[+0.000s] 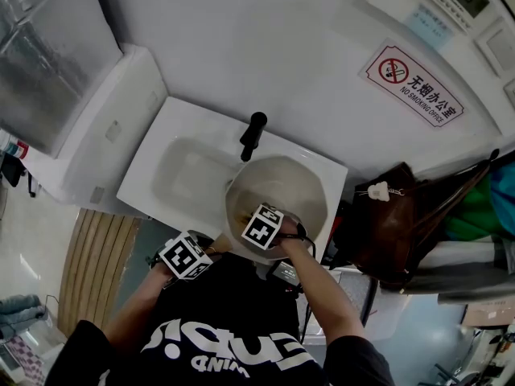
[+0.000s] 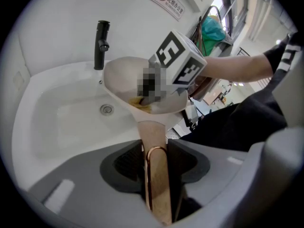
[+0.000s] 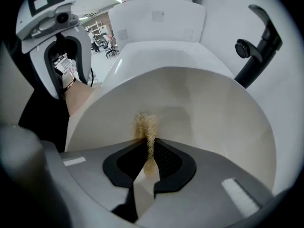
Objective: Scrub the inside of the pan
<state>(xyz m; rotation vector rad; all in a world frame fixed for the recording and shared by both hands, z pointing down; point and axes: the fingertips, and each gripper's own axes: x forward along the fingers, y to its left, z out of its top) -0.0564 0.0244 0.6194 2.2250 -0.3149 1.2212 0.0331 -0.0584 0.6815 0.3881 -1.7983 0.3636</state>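
A cream pan (image 1: pixel 282 190) is held over the white sink (image 1: pixel 173 161), tilted toward me. My left gripper (image 2: pixel 156 151) is shut on the pan's tan handle (image 2: pixel 157 184), which runs between the jaws; its marker cube shows in the head view (image 1: pixel 186 256). My right gripper (image 3: pixel 148 148) is shut on a straw-coloured scrubber (image 3: pixel 145 128), whose tuft presses on the pan's inner wall (image 3: pixel 199 108) near the near rim. In the head view the right gripper (image 1: pixel 264 227) reaches into the pan from the front. The scrubber (image 2: pixel 138 103) shows as a yellow patch inside the pan (image 2: pixel 126 75).
A black faucet (image 1: pixel 253 135) stands at the back of the sink, just behind the pan's far rim. The sink drain (image 2: pixel 107 109) lies below the pan. A brown bag (image 1: pixel 386 223) hangs to the right. A no-smoking sign (image 1: pixel 411 84) is on the wall.
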